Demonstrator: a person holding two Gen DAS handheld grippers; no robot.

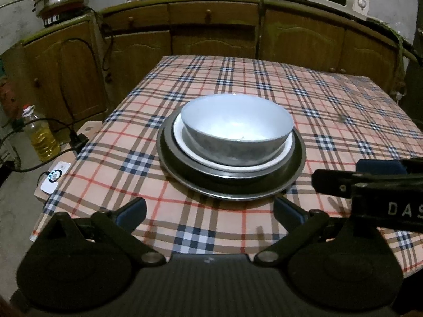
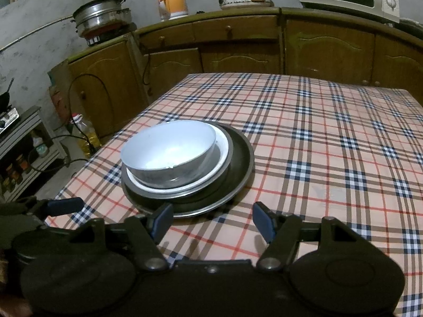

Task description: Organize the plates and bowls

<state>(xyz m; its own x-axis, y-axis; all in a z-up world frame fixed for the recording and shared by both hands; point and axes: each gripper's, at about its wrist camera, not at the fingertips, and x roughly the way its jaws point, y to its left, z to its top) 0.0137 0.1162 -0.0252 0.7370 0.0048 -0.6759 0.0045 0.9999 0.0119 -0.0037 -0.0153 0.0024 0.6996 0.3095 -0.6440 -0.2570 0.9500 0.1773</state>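
A pale bowl (image 1: 236,128) nests on a white plate (image 1: 185,145) and dark metal plates (image 1: 169,158), largest lowest so the stack sits steady, near the checked table's (image 1: 330,100) left edge. On the stack's near side, the left gripper (image 1: 210,212) and right gripper (image 2: 210,223) hover spread and empty. Right of the stack lies open cloth.

Bowl (image 1: 236,129) atop stacked plates (image 1: 230,182) on table (image 1: 343,111), cabinets (image 1: 211,34) behind, both grippers nearside
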